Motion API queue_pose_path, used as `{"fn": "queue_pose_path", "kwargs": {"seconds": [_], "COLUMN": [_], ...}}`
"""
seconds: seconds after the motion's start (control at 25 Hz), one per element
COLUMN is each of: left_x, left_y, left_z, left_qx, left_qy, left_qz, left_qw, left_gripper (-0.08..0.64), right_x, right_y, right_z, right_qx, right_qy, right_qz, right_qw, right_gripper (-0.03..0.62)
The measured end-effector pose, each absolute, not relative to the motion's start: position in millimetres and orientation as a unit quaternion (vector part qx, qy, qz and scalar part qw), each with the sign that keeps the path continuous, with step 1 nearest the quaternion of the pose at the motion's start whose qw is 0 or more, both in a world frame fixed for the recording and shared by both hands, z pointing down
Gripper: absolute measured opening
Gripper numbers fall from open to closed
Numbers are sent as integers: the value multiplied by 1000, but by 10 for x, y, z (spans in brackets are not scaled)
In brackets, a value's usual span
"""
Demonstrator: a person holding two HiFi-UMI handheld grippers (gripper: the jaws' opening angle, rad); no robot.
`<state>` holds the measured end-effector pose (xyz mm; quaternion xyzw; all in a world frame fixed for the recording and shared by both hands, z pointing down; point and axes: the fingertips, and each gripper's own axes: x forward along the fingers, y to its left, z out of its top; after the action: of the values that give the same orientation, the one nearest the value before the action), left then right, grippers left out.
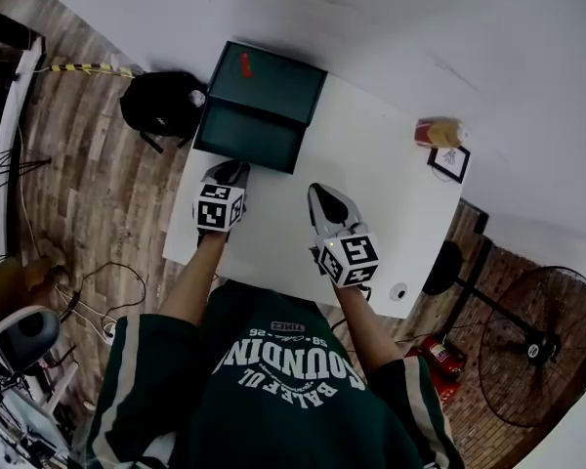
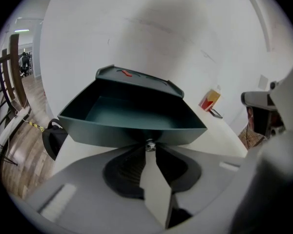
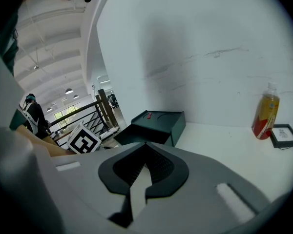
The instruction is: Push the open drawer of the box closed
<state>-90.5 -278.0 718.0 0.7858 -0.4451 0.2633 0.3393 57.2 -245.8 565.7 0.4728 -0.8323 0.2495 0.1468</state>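
A dark green box stands at the upper centre of the head view, at the far end of a white table and close to the white wall. A small red thing lies on its lid. Its drawer is pulled out toward the person, and the inside shows dark and bare. The left gripper is at the middle of the drawer front. In the left gripper view its jaws are drawn in on the small metal knob, which sits right at their tips with the drawer wall just behind it. The right gripper is lower and to the right, over the table near the drawer's right corner but apart from it; in the right gripper view its jaws are pressed together with nothing between them. A bottle with a red label lies toward the right edge of the table, with a black picture frame just beside it, both well apart from the box. On the wooden floor left of the table, a black bag sits beside the box's left side. A fan stands at the lower right, and a dark railing shows at the left of the left gripper view.
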Motion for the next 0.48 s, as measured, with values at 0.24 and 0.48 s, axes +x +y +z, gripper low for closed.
{"fn": "queue_pose_path", "kwargs": {"seconds": [0.24,0.48], "left_x": [-893,-899], "left_y": [-2862,-2968], "left_z": [7117,7127], "left_qx": [789,789], "left_qy": [-445,-444], "left_qz": [253,253], "left_qw": [340,341], "left_gripper": [121,121], "right_x": [618,639], "right_y": [-2480,-2469], "right_z": [5706,5717], "right_qx": [477,481], "right_qy": [-828,-825], "right_qz": [257,260], "right_qw": [145,143], "right_gripper": [2,2]}}
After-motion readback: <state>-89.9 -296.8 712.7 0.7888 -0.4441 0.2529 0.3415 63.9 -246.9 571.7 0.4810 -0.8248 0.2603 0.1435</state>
